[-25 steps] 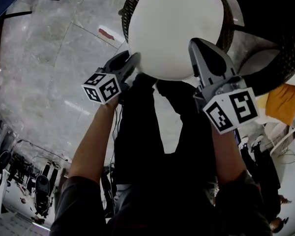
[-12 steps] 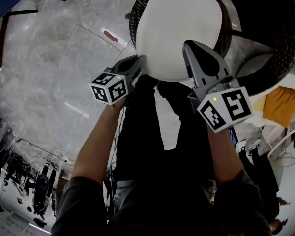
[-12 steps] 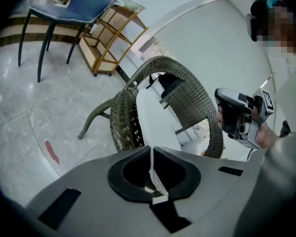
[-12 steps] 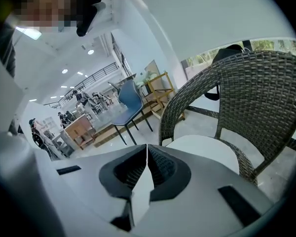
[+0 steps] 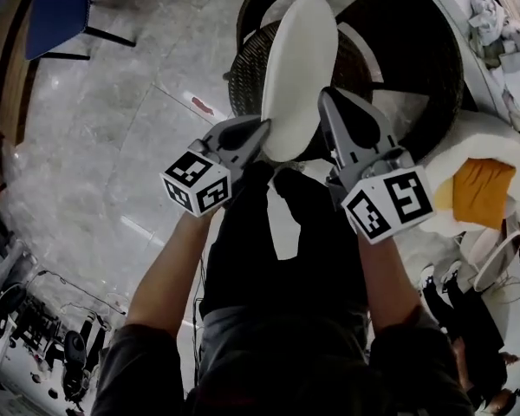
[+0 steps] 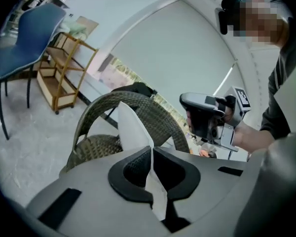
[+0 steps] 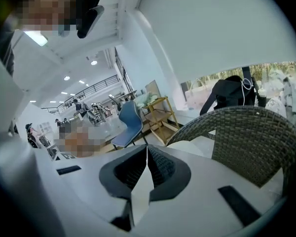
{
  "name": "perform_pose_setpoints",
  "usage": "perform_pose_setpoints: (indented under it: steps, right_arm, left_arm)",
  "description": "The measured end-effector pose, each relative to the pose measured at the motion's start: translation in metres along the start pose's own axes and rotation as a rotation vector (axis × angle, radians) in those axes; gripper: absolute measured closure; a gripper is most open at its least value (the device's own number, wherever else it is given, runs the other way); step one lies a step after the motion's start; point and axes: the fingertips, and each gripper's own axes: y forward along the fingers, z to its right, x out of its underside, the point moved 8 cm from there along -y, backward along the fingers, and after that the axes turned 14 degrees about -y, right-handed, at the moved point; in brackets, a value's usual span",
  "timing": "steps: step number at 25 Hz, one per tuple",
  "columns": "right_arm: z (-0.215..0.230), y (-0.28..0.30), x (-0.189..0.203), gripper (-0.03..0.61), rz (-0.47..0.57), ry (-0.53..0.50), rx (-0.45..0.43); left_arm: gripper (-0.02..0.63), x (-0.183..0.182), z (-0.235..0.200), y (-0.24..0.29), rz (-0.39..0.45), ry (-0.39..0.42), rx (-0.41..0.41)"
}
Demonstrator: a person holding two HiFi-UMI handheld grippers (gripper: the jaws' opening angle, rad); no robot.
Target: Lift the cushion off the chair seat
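The white cushion [image 5: 299, 63] is held clear above the seat of the wicker chair [image 5: 364, 68], tipped up on its edge. Its far rim is over the chair's back.

The rim farthest from that back is pinched at two places, one by each gripper. The left gripper [image 5: 258, 133] is clamped on a thin fold of the cushion's edge. The right gripper [image 5: 328, 102] is closed on the edge in the same way.

The cushion is judged light and soft, since its edge is squeezed nearly flat between the pads. Its round shape is kept when tipped, so some body is expected. The smooth cover may slip from so shallow a bite. A deeper hold on the rim, at two well-spread points, is judged safest.

One cushion, one wicker chair and two grippers are counted. One blue chair [image 5: 61, 7] is seen well apart from the wicker chair.
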Motion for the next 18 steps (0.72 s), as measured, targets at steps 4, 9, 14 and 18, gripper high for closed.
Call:
perform_pose_setpoints:
  steps: [4, 9, 14, 18]
  right_arm:
    - [0.015, -0.019, -0.043, 0.563, 0.059, -0.007, 0.054]
    - [0.023, -0.061, -0.107, 0.563, 0.129, -0.029, 0.102]
    - [0.043, -0.1, -0.168, 0.563, 0.209, -0.063, 0.166]
    - [0.047, -0.138, -0.208, 0.563, 0.254, -0.057, 0.205]
  left_arm:
    - [0.595, -0.052, 0.049, -0.001, 0.021, 0.101, 0.047]
    - [0.595, -0.102, 0.112, -0.015, 0.036, 0.183, 0.086]
    - [0.595, -0.158, 0.171, -0.023, 0.082, 0.254, 0.145]
    - [0.595, -0.202, 0.227, -0.039, 0.127, 0.334, 0.19]
